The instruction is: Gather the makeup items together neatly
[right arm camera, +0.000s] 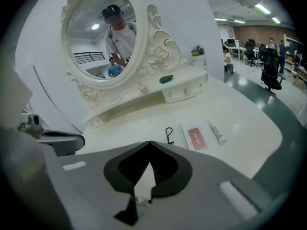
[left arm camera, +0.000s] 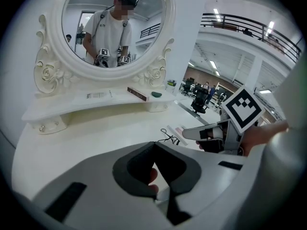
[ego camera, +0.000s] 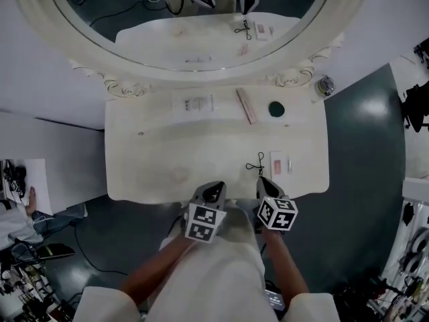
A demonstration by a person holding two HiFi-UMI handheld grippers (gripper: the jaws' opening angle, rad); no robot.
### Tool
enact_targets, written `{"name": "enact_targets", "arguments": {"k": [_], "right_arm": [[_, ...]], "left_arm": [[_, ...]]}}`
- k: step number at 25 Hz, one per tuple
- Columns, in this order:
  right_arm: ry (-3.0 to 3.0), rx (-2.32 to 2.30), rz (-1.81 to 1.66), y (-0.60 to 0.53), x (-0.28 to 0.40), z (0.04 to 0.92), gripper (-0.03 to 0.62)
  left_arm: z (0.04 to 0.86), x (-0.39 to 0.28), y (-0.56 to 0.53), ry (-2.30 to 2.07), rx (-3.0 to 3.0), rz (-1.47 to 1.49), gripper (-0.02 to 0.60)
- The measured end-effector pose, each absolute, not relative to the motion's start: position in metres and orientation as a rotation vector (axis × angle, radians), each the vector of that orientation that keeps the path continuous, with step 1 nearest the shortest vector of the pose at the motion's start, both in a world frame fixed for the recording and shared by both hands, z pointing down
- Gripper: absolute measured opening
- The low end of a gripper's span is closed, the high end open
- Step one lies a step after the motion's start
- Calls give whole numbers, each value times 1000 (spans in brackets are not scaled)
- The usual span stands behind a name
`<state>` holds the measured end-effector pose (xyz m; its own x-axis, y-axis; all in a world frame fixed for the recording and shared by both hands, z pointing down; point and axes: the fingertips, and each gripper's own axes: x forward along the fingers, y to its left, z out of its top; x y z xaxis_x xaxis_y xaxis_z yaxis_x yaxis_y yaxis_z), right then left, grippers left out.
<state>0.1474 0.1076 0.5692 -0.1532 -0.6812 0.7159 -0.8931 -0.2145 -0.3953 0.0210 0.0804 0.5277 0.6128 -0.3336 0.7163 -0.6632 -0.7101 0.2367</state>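
Both pairs of jaws are together and hold nothing. The right gripper [right arm camera: 149,143] hovers at the near edge of the bench [ego camera: 167,146]. The eyelash curler [right arm camera: 169,134] lies just ahead of its tips, untouched, with the pink palette [right arm camera: 196,137] and small tube [right arm camera: 217,131] to the curler's right. The left gripper [left arm camera: 153,143] hangs alongside; the flesh-toned shape behind its jaws may be a finger.

No lettering was legible. Print on the white card [ego camera: 193,104] and on the pink packet [right arm camera: 196,138] was too small to read.
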Motion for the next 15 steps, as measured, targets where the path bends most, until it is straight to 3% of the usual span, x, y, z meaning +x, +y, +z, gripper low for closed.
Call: {"name": "enact_targets", "arguments": {"k": [15], "right_arm": [[-1895,1842,1200,91,106,535,2]], "left_arm": [[507,-12,81,-785,2314,868,2]]}}
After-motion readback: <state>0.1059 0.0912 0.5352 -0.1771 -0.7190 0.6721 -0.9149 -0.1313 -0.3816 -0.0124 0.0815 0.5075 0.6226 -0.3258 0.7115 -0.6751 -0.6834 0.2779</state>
